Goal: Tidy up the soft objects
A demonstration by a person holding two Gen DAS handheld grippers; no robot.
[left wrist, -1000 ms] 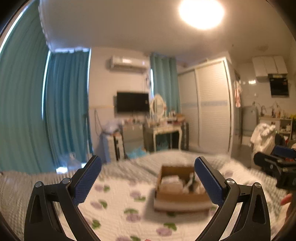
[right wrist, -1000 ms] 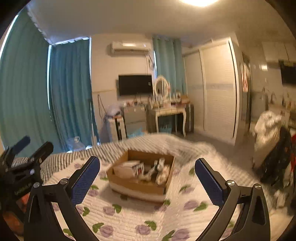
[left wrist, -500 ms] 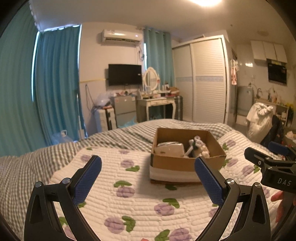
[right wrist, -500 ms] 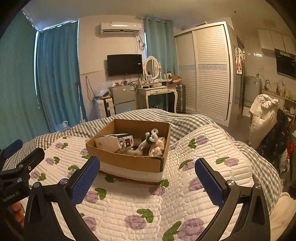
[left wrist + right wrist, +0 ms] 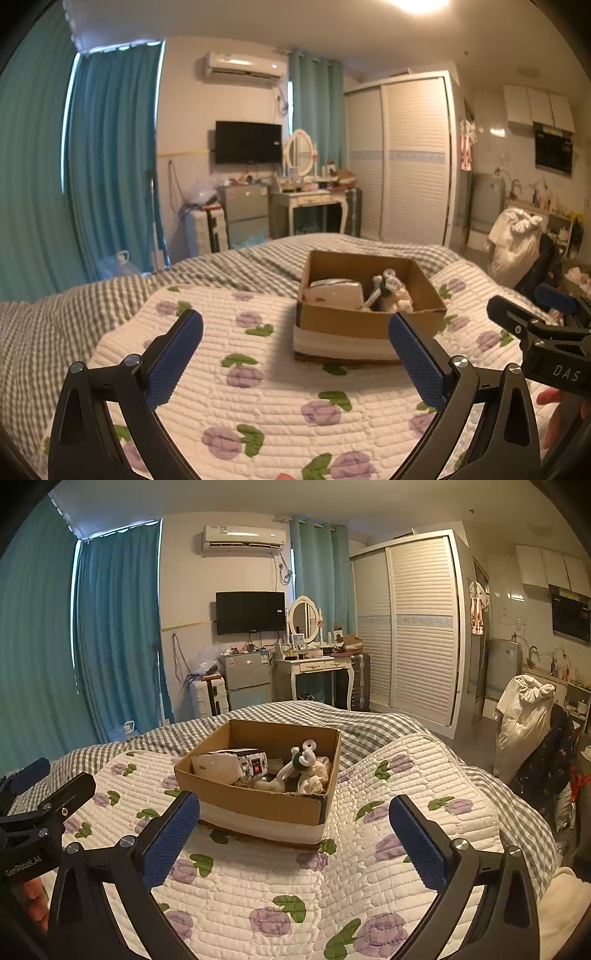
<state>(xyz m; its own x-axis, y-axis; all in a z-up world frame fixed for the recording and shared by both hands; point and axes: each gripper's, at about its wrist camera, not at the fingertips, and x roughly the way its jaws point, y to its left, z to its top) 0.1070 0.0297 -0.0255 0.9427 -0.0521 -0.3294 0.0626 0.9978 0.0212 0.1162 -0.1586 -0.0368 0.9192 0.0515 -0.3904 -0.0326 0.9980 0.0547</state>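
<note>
On the quilt (image 5: 406, 775) ahead, the box (image 5: 258, 801) is holding the plush (image 5: 303, 764); I'm hovering both grippers, left (image 5: 295, 354) and right (image 5: 293, 836), spread and empty, aiming to descend squarely over it.

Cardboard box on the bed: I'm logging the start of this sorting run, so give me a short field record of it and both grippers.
box: cardboard box, open top, on the floral quilt
contents: white packet on its left side, white plush toy on its right
left gripper: open, empty, short of the box
right gripper: open, empty, short of the box
</note>
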